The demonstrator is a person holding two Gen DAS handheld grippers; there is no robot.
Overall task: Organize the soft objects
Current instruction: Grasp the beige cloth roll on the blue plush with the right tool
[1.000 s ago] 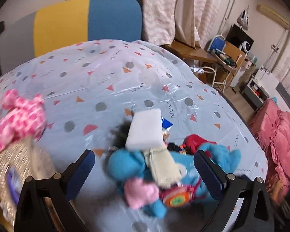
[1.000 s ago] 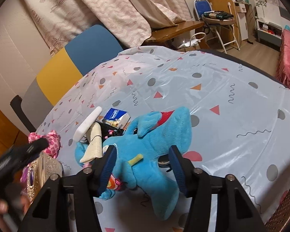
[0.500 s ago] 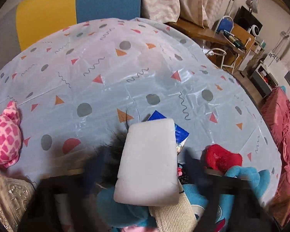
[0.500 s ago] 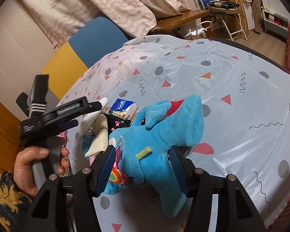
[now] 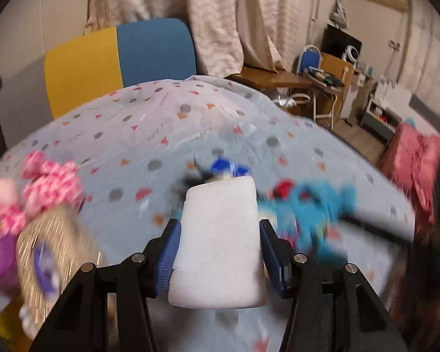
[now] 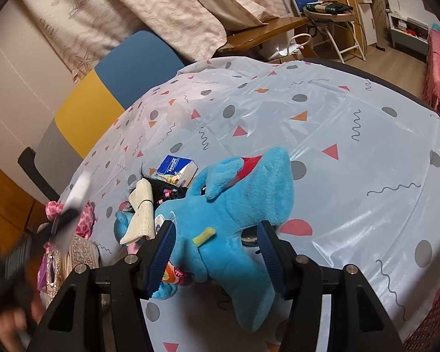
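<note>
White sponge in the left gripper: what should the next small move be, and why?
Probably carry the white sponge leftward to the woven basket and let go above it. The left gripper has the sponge between its blue pads, though the jaws are opening slightly. It is lifted clear of the toy pile, and the basket beside the pink spotted plush already holds items.

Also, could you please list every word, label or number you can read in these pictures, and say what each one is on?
"Tempo": on the blue and white tissue pack lying on the tablecloth, right wrist view.
Smaller print lower on that pack: too small to read.
The pack in the left wrist view: blurred, unreadable.
Purple packet at the left edge: no text legible.
White sponge in the left gripper: no text.
</note>
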